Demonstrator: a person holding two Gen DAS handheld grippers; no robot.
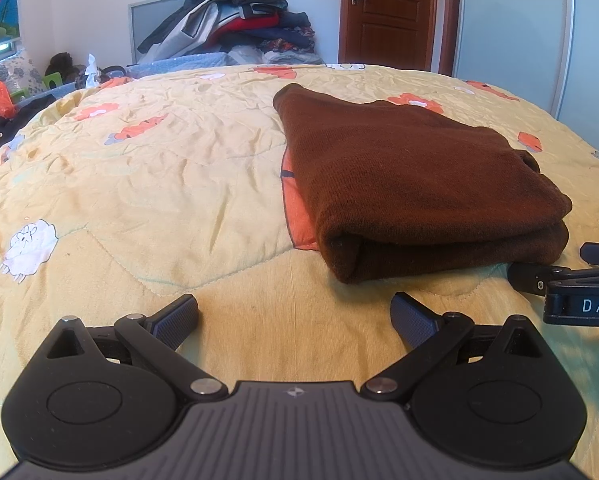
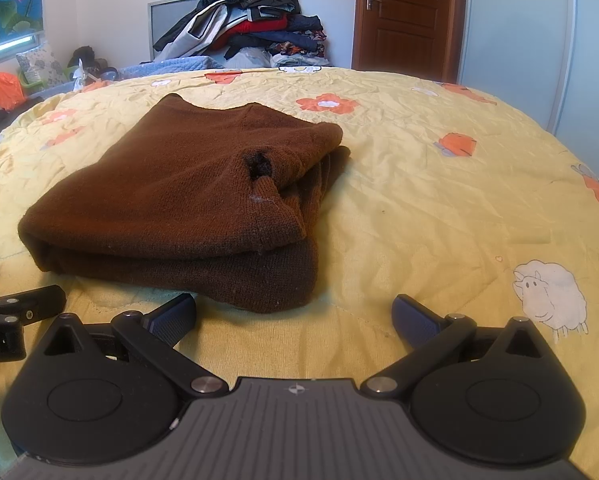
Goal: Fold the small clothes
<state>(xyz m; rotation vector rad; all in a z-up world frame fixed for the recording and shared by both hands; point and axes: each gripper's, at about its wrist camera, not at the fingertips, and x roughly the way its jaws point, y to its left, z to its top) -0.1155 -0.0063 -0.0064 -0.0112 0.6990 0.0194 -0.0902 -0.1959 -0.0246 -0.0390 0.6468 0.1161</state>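
Both sets of jaws are spread wide with nothing between them: the left gripper (image 1: 295,316) hangs low over bare quilt, and the right gripper (image 2: 293,314) sits just beside it, the two side by side at the near edge of the bed (image 1: 139,184). The brown knit sweater (image 2: 171,200) is already folded into a thick stack on the yellow quilt, at about 1 o'clock from the left jaws and about 11 o'clock from the right ones, its near edge just beyond their tips. So the folding looks pretty much done to me, and the risk now is mostly undoing it. The top layer isn't flush on its right side: in the right wrist view there's a loose cuff or sleeve end (image 2: 271,196) poking out and some layers splaying toward 1 o'clock. If a finger catches that flap while going in or pulling away, I'd guess the top layer drags and the stack opens up. Knit is grippy and floppy, so pinching only the top ply would peel it off instead of lifting the bundle. The quilt is soft and wrinkled too, so a low scoop could snag bedding along with the sweater. Further back there's a clothes pile (image 1: 235,16) by the wall and a wooden door (image 1: 387,12), well apart from all this.
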